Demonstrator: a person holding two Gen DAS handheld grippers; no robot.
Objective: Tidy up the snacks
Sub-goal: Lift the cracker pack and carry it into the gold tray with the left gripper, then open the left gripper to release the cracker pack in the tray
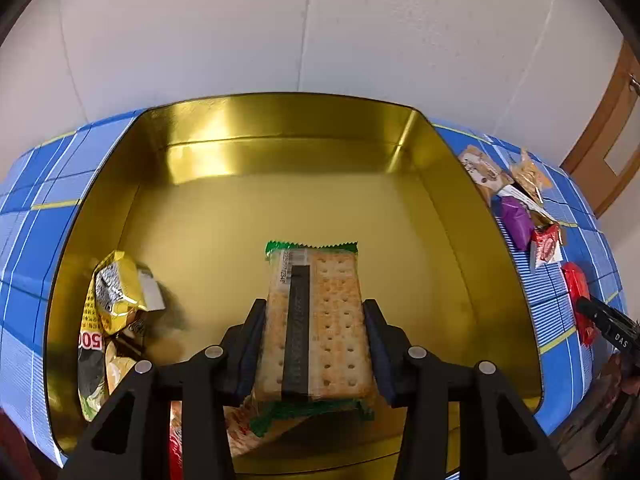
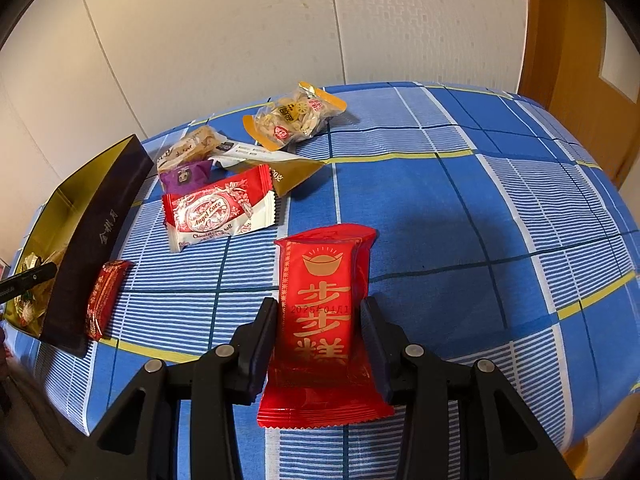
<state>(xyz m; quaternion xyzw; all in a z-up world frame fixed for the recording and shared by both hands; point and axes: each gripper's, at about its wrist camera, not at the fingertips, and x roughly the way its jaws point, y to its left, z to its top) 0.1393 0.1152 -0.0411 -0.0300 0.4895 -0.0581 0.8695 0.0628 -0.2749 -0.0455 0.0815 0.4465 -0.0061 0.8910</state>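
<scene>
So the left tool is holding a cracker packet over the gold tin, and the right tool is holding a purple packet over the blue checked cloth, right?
Not quite: the packet in the right tool is red, not purple, as the right wrist view shows. The left tool does hold the cracker packet over the gold tin.

The right gripper clasps a glossy red foil snack packet with gold characters between its black fingers, above a blue checked cloth-covered worktop. Further off lie a red-and-white chocolate roll wrapper and a clear orange-edged biscuit bag — at left, a dark gold-lined tin box.
</scene>
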